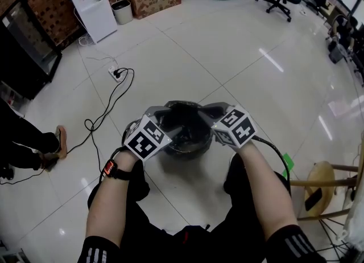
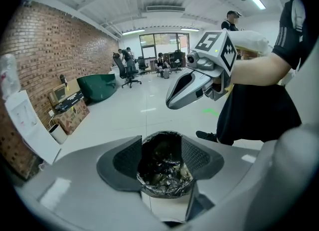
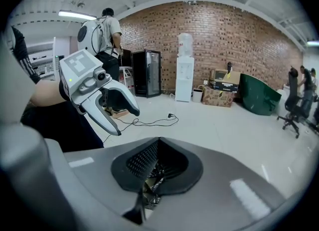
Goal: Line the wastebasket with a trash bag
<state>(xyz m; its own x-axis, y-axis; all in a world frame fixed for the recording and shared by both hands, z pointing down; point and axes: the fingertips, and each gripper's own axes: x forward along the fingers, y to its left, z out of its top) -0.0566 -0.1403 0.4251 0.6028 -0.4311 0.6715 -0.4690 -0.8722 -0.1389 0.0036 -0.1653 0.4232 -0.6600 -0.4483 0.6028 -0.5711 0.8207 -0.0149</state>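
Trash bag (image 2: 163,162): black crinkled film sits down inside the wastebasket (image 1: 185,151), its edge bunched at the mouth. It looks to be in, but not yet smoothed over the rim.
Wastebasket: it stands on the tiled floor (image 1: 227,57) between the person's knees, directly under both grippers, so each gripper can work one side of the rim.
Right gripper (image 2: 172,104): its jaws are clenched tight at the basket's right side. Whether a fold of film is caught between them cannot be told, though the spot suits holding the bag's edge.
Left gripper (image 3: 127,122): its jaws are released and spread with nothing between the pads. It hovers just above the left rim, the bag's mouth framed in the gap — probably lining up a pinch there.
Forearms: both reach down from above, angled toward the basket.
Power cord (image 1: 108,108): it lies on the floor well apart — no obstacle.
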